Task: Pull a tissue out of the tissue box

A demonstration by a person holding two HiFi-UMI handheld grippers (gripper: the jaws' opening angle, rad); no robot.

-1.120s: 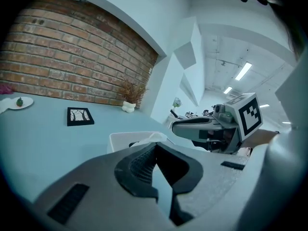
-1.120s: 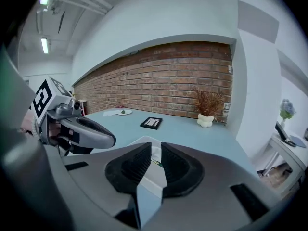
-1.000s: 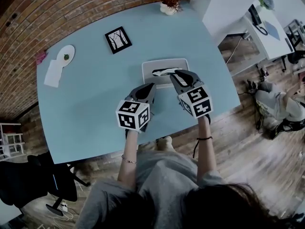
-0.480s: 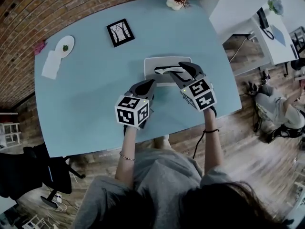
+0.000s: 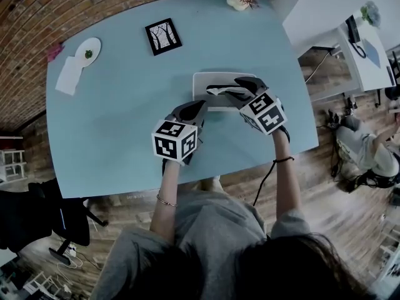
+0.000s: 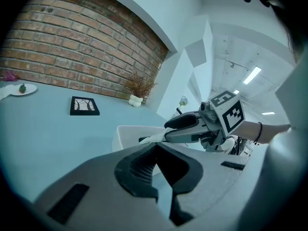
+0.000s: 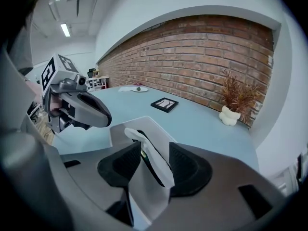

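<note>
Tissue (image 7: 155, 163) between right gripper's (image 7: 154, 150) opening jaws: its view only; left gripper (image 6: 156, 148) closed

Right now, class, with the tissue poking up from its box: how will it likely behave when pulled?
The tissue bends and folds between the right gripper's opening jaws, so it is probably floppy and very light. It looks thin, so a sharp yank may tear it. The tissue box looks light, so it might lift along.

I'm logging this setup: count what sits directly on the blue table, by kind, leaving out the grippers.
Tissue box: 1
Framed picture: 1
Plate: 1
White paper: 1
Vase of dried plant: 1
Small pink item: 1
Total: 6
</note>
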